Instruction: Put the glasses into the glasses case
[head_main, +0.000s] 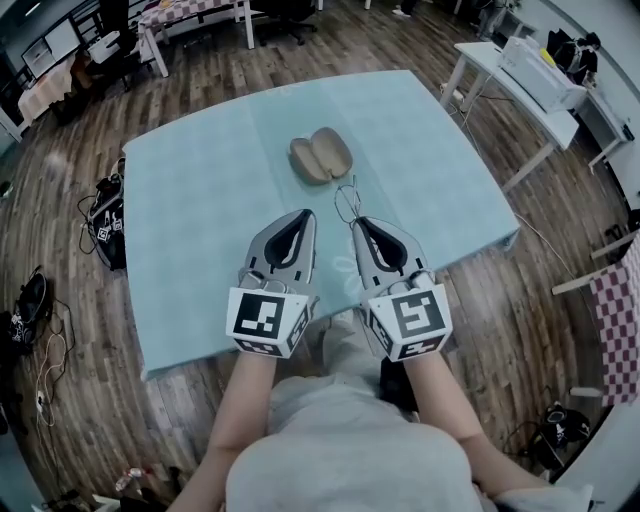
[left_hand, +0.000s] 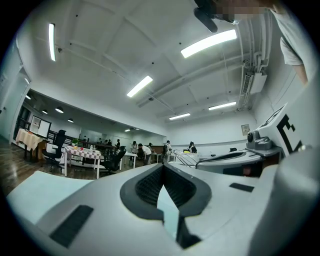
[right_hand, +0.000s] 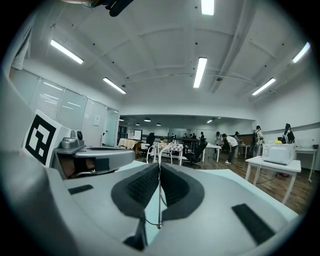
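Wire-framed glasses (head_main: 347, 203) sit pinched between the jaws of the right gripper (head_main: 357, 222), near the open glasses case (head_main: 321, 157) toward the table's (head_main: 190, 210) far edge. Jaws of the left gripper (head_main: 307, 214) are clenched together, empty.
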